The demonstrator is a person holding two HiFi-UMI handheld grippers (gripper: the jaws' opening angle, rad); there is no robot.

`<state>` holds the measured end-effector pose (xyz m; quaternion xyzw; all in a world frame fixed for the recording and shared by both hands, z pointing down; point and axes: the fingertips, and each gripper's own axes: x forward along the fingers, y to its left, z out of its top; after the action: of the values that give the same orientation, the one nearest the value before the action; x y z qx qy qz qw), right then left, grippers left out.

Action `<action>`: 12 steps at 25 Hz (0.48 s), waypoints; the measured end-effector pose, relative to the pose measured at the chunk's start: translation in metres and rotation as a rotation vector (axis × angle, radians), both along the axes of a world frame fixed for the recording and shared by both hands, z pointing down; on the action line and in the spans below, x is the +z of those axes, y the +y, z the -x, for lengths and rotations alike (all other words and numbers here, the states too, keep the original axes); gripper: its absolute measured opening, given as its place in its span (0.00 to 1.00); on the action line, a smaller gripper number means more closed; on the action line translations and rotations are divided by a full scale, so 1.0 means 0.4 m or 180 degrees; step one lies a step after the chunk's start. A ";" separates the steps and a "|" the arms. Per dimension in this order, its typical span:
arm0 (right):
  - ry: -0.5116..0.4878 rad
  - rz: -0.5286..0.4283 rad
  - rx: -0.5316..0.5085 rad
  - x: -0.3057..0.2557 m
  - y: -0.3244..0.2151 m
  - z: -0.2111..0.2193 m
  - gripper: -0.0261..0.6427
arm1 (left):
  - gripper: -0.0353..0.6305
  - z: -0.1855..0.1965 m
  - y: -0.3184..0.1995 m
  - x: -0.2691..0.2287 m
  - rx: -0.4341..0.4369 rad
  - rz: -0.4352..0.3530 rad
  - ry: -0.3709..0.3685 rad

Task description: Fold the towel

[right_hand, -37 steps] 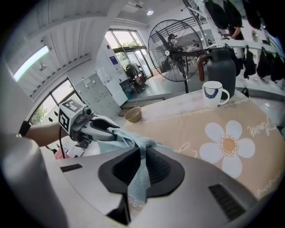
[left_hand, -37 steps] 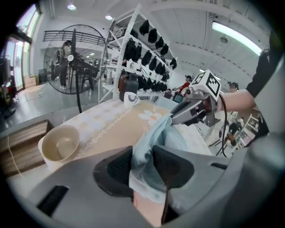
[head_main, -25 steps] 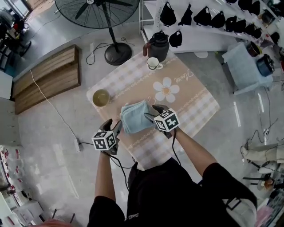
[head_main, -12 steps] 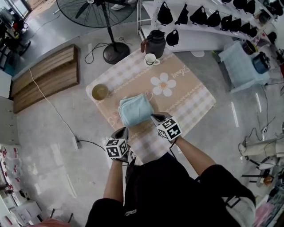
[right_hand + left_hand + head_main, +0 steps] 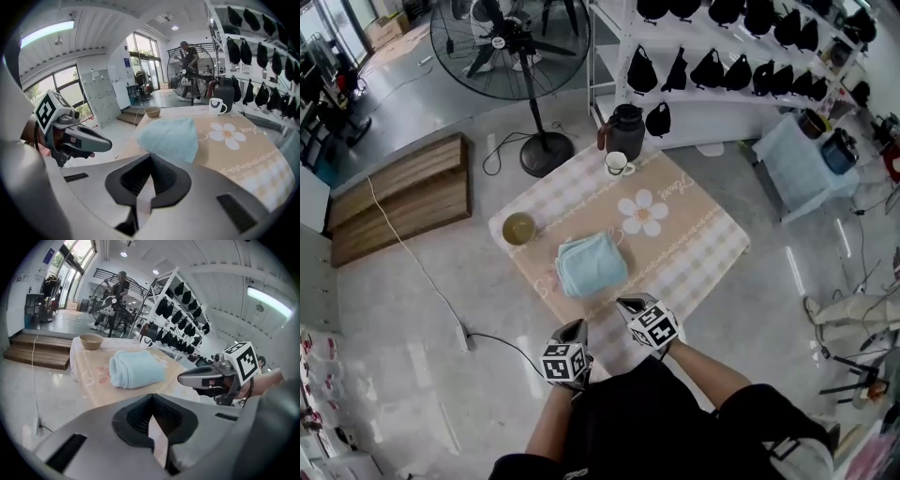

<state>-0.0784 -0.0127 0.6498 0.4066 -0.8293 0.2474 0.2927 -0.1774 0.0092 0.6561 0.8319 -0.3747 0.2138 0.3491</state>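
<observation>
Two hand-held grippers hover at the near edge of a low table (image 5: 703, 246) in the head view, the left gripper (image 5: 575, 326) and the right gripper (image 5: 626, 304) both drawn shut and holding nothing. The folded light-blue towel (image 5: 592, 264) lies on the checked cloth just beyond them, apart from both. A bowl (image 5: 519, 228) sits to the towel's left, a white cup (image 5: 618, 163) and a dark jug (image 5: 625, 128) at the far corner, and a standing fan (image 5: 511, 42) on the floor behind.

In the left gripper view, that gripper's jaws meet with nothing between them. Ahead, the towel (image 5: 136, 369) rests as a soft bundle on the table, the bowl (image 5: 91, 340) behind it and the right gripper (image 5: 182, 377) at the right, its tips together.

In the right gripper view, the jaws are likewise pressed closed and empty. The towel (image 5: 171, 136) lies beyond them beside a printed daisy (image 5: 227, 132), and the left gripper (image 5: 105, 143) shows at the left.
</observation>
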 end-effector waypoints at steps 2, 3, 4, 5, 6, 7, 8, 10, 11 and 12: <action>0.0012 0.0052 0.0035 -0.003 0.049 0.011 0.04 | 0.06 0.005 0.032 -0.011 0.0055 0.0014 0.0013; 0.0019 0.0071 0.0052 -0.005 0.075 0.019 0.04 | 0.06 0.006 0.048 -0.019 0.0089 0.0012 0.0019; 0.0026 0.0075 0.0075 -0.007 0.096 0.026 0.04 | 0.06 0.008 0.059 -0.026 0.0127 -0.0005 0.0025; 0.0032 0.0068 0.0110 -0.008 0.111 0.031 0.04 | 0.06 0.009 0.065 -0.032 0.0165 -0.0033 0.0034; 0.0037 0.0060 0.0153 -0.009 0.124 0.033 0.04 | 0.06 0.010 0.068 -0.036 0.0198 -0.0063 0.0047; 0.0041 0.0059 0.0199 -0.009 0.137 0.033 0.04 | 0.06 0.010 0.073 -0.039 0.0223 -0.0081 0.0060; 0.0043 0.0066 0.0244 -0.010 0.153 0.032 0.04 | 0.06 0.012 0.079 -0.041 0.0242 -0.0085 0.0070; 0.0054 0.0086 0.0314 -0.011 0.184 0.027 0.04 | 0.06 0.016 0.094 -0.042 0.0274 -0.0067 0.0080; 0.0067 0.0091 0.0339 -0.012 0.196 0.022 0.04 | 0.06 0.015 0.101 -0.041 0.0287 -0.0053 0.0084; 0.0081 0.0091 0.0359 -0.013 0.205 0.014 0.04 | 0.06 0.011 0.106 -0.041 0.0295 -0.0043 0.0092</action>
<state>-0.0840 0.0694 0.6445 0.4516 -0.7977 0.2701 0.2946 -0.1819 0.0514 0.6399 0.8536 -0.3322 0.2152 0.3386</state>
